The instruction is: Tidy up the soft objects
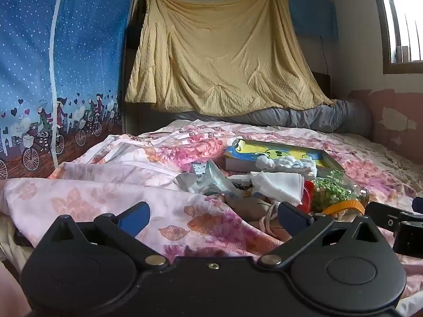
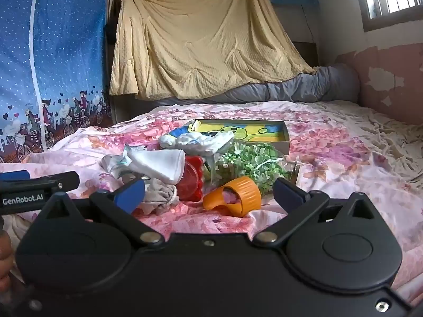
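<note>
A heap of small things lies on the floral bedspread (image 1: 92,192). In it are a folded white cloth (image 2: 161,165) (image 1: 280,183), a grey-beige rag (image 2: 158,194) (image 1: 248,206), a white fluffy bundle (image 2: 201,138) (image 1: 288,163), a red plastic piece (image 2: 191,182), an orange cap (image 2: 235,196) (image 1: 343,207) and green artificial foliage (image 2: 246,161) (image 1: 333,190). Behind them sits a shallow box with a yellow cartoon picture (image 2: 253,130) (image 1: 285,154). My left gripper (image 1: 214,215) is open, low over the spread, left of the heap. My right gripper (image 2: 210,191) is open just short of the rag and the cap.
A yellow blanket (image 1: 219,60) hangs at the back above a rolled grey quilt (image 2: 290,88). A blue printed curtain (image 1: 53,66) stands on the left and a peeling pink wall (image 2: 391,79) on the right. A crinkled packet (image 1: 203,178) lies left of the heap.
</note>
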A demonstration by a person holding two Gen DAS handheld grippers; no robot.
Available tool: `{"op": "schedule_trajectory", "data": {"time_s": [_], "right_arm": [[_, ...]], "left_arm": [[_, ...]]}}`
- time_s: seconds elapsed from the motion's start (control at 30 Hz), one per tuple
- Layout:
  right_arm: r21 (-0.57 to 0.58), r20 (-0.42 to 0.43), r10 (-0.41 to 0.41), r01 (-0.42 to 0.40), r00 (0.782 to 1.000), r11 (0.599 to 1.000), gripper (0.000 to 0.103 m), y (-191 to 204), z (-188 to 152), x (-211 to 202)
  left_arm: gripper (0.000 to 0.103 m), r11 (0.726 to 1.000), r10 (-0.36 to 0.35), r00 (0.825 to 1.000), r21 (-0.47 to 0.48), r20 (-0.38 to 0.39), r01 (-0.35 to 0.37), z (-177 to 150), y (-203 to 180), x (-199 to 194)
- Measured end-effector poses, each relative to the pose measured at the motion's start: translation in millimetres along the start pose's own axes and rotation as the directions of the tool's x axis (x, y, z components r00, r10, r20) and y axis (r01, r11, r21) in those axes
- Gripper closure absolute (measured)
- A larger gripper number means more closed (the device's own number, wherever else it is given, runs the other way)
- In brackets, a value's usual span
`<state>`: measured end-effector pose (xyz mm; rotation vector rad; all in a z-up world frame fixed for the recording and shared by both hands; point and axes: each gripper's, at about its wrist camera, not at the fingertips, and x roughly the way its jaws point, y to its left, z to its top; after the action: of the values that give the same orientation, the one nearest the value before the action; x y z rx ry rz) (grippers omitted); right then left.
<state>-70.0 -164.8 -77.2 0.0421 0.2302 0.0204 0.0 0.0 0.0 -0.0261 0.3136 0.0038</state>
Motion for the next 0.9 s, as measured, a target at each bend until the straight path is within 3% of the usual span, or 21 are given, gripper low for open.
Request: {"op": "schedule_trajectory", "data": {"time_s": [0.9], "right_arm": [[0.011,-0.005,-0.006,0.006,1.0,1.0,0.0,-0.4,-0.1,1.4]], "left_arm": [[0.001,1.0,-0.001,1.0,-0.009,-0.002,0.001,1.0,0.0,0.5]]}}
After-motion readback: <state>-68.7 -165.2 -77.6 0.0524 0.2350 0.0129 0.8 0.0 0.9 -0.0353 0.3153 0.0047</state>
